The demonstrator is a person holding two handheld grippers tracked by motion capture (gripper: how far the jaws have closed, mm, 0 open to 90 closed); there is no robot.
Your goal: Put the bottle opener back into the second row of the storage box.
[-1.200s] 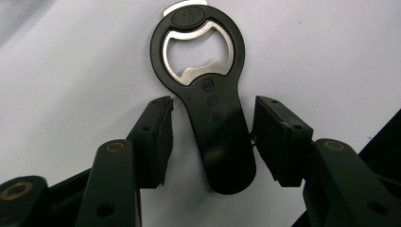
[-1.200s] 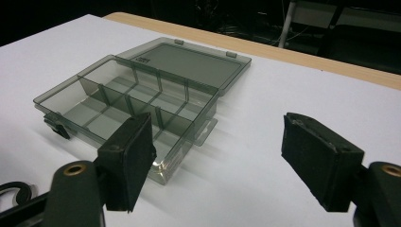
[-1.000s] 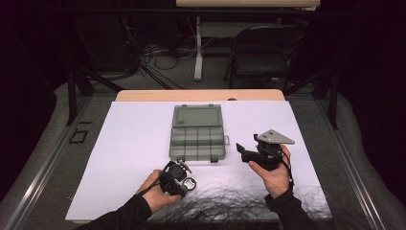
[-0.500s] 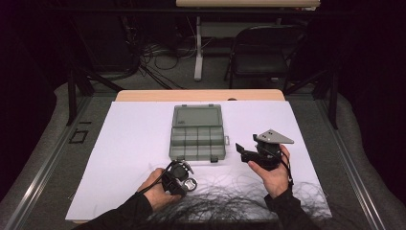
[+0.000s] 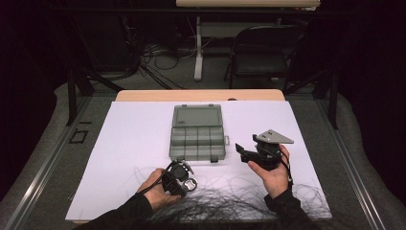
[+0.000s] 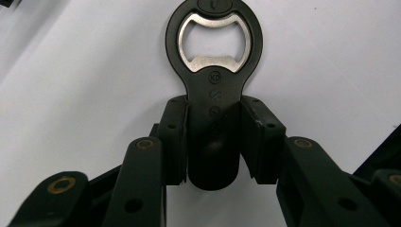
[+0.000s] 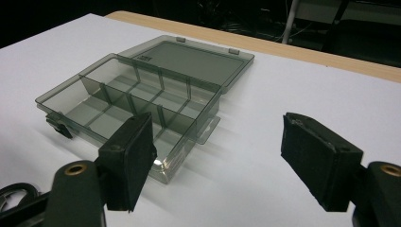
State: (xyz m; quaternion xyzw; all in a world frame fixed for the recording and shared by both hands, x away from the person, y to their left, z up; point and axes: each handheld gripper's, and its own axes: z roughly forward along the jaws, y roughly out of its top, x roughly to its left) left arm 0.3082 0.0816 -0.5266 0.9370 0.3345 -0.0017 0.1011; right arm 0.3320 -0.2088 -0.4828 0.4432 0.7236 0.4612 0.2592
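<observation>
A black bottle opener (image 6: 213,94) with a metal head lies flat on the white sheet, its handle pinched between the pads of my left gripper (image 6: 213,116). From above, that left gripper (image 5: 184,179) sits near the front edge, with the bottle opener (image 5: 190,183) at its tip. My right gripper (image 5: 242,149) is held just right of a smoky clear compartment box (image 5: 197,158) and points at it. Its jaws stand wide apart with nothing between them, as the right gripper (image 7: 220,156) view shows. The box (image 7: 187,142) lies open with its lid folded back, and its several compartments look empty.
A white sheet (image 5: 134,143) covers the table, with dark scribbles (image 5: 225,199) along its near edge. The wooden table edge (image 5: 201,95) shows at the far side. A black chair (image 5: 261,57) and cables stand on the floor beyond.
</observation>
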